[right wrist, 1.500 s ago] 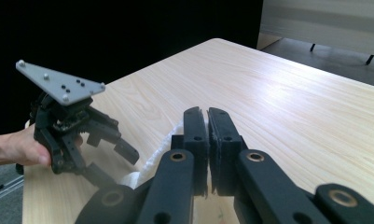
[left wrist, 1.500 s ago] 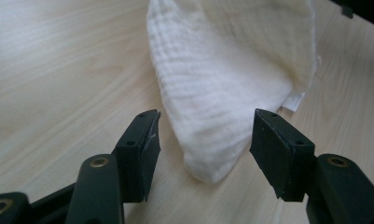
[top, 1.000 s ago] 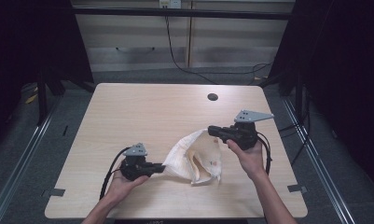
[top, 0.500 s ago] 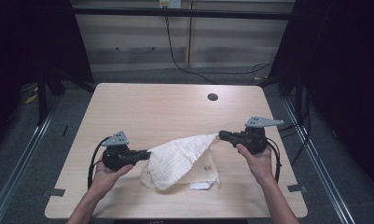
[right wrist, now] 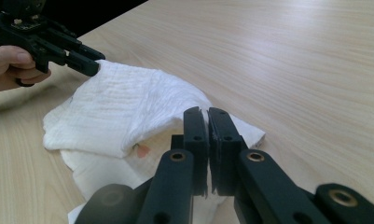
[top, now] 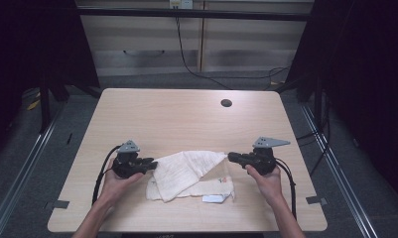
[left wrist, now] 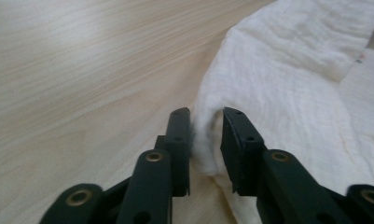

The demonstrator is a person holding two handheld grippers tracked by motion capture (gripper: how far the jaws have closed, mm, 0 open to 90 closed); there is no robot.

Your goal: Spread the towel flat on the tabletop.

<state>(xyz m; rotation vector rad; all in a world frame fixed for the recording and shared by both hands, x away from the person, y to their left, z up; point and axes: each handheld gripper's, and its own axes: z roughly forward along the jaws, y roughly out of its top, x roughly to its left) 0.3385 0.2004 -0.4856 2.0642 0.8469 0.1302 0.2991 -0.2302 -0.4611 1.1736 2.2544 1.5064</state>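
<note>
And here's the white cloth (top: 186, 174), a soft, crinkled, gauzy piece lying in loose folds on the near half of the desk (top: 186, 119), right between the two hands. It looks light and completely limp, with no stiffness to it at all. I'd judge it will sag and drape wherever it isn't held, and a single layer could slide out of a loose pinch. A small white tag (top: 214, 199) pokes out at its near edge, flat on the wood.

Moving out to the grips. On the left, the left hand-held gripper (left wrist: 206, 135) has its jaws a little apart with a bunched fold of cloth between them; the fabric touches both pads, so this reads as a pinch on a thick corner. On the right, the right hand-held gripper (right wrist: 207, 122) has its jaws pressed nearly together on the opposite corner, with a thin edge of cloth seemingly caught in the seam, though how much fabric is actually in there is hard to tell.

Corners and hemmed edges are the places to hold this thing, I'd say. Grab mid-panel and it just bunches.

Farther out, bare pale wood, a dark round cable hole (top: 226, 103) near the far edge, and cables (top: 196, 64) trailing on the floor beyond.
</note>
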